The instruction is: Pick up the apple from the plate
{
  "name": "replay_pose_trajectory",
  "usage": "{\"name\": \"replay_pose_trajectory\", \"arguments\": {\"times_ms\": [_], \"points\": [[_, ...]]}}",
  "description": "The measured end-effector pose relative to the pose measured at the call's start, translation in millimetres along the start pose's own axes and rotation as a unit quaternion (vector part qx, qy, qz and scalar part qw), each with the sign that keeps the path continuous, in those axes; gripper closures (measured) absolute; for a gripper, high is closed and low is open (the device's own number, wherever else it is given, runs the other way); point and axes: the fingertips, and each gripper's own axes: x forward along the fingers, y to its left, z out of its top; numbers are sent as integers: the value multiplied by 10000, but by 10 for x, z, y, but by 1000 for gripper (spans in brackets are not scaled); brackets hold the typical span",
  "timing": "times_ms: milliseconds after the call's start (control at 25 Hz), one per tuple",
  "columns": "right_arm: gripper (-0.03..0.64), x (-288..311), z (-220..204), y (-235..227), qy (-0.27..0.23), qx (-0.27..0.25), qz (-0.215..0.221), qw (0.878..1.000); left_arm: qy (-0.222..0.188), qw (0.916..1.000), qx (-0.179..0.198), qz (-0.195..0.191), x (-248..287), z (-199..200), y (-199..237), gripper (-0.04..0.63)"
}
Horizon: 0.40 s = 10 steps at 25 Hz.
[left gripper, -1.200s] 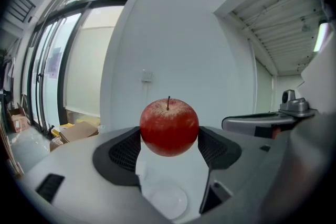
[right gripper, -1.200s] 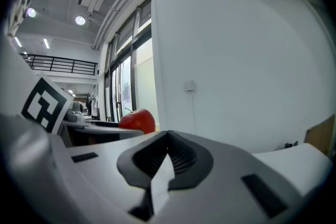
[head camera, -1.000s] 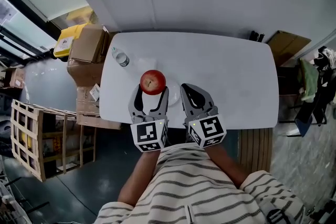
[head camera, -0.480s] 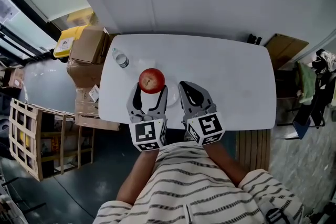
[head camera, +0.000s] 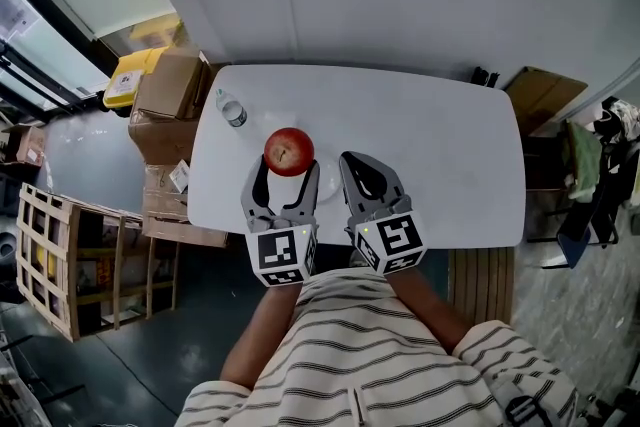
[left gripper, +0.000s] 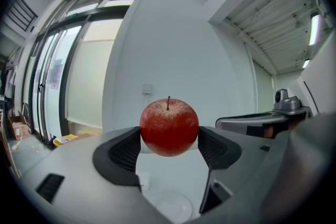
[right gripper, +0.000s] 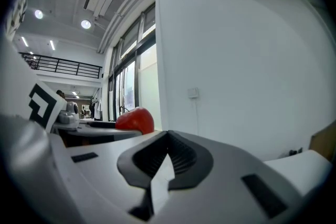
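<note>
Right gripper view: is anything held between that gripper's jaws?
No, the right gripper has its jaws closed together on nothing; the apple sits off to its left.

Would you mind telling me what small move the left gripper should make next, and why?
Probably raise the left gripper a little higher, jaws closed: they press the apple on both sides and it hangs above the plate, so the grasp looks secure. The right gripper is shut, empty.

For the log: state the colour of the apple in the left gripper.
The apple is red with pale speckling, clearest in the left gripper view.
</note>
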Motion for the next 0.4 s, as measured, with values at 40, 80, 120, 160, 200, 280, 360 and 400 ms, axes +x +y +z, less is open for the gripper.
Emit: {"name": "replay_pose_trajectory", "arguments": {"times_ms": [40, 80, 120, 160, 200, 280, 360, 400], "points": [[604, 0, 2, 6, -5, -2, 2, 10000, -8, 10000, 2, 2, -5, 5, 5, 247], [604, 0, 4, 14, -10, -2, 5, 10000, -14, 10000, 3, 5, -12, 9, 11, 247], [604, -1, 5, 21, -14, -1, 9, 10000, -17, 10000, 3, 6, -18, 10, 15, 247], [604, -3, 5, 24, -17, -1, 12, 10000, -19, 10000, 1, 5, -21, 8, 16, 247], [604, -5, 4, 24, -20, -3, 14, 10000, -22, 10000, -2, 1, -22, 6, 13, 247], [604, -5, 2, 16, -26, -12, 19, 10000, -23, 10000, -9, -7, -16, -1, 7, 247], [604, 0, 4, 3, -33, -21, 25, 10000, -19, 10000, -17, -10, -6, -4, 5, 247], [603, 3, 4, -3, -36, -25, 28, 10000, -17, 10000, -21, -11, -1, -5, 4, 247]]}}
